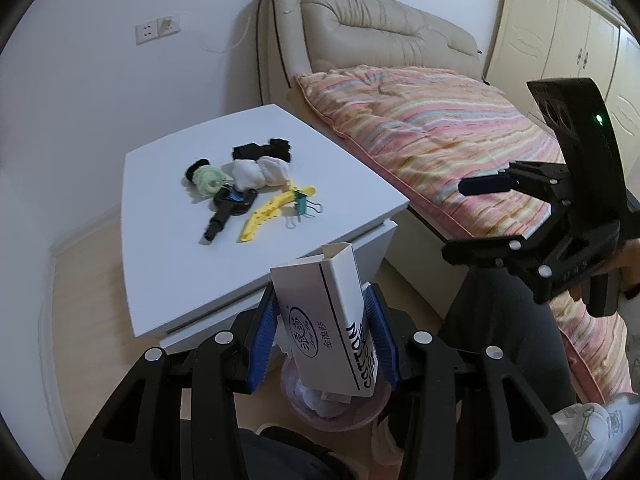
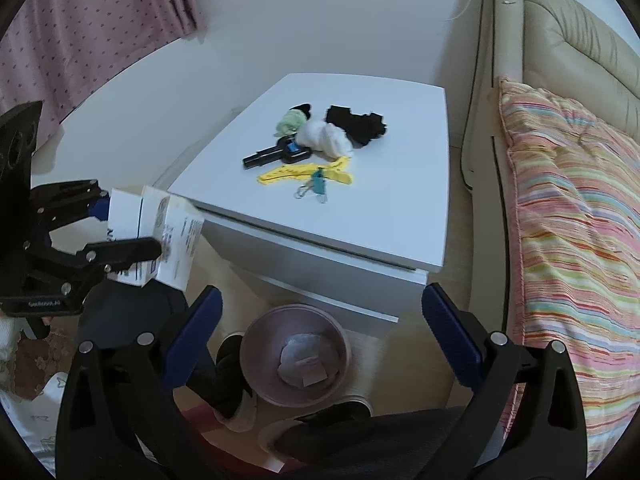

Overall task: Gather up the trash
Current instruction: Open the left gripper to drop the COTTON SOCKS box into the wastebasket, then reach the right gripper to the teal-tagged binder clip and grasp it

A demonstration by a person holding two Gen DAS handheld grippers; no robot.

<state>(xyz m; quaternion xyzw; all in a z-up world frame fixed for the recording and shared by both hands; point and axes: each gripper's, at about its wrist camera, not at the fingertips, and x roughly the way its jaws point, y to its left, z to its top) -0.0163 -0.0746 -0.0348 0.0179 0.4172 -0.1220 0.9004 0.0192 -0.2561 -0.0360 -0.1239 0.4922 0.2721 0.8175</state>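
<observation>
My left gripper (image 1: 324,332) is shut on a white cotton-swab box (image 1: 332,320) and holds it above the pink trash bin (image 1: 340,420), which holds white crumpled paper. The box also shows in the right wrist view (image 2: 160,236), at the left, beside the nightstand (image 2: 400,220). My right gripper (image 2: 320,336) is open and empty above the bin (image 2: 256,336); it appears at the right of the left wrist view (image 1: 476,220). On the nightstand (image 1: 160,240) lie white wadded tissue (image 1: 260,172), black cloth (image 1: 264,148), a green ring (image 1: 208,180), a black tool (image 1: 228,208), a yellow strip (image 1: 268,208) and binder clips (image 1: 304,204).
A bed with a striped quilt (image 1: 460,140) and a beige headboard (image 2: 560,52) stands to the right of the nightstand. The person's legs and shoes (image 2: 240,380) are beside the bin. Pink curtains (image 2: 80,20) hang at the far left.
</observation>
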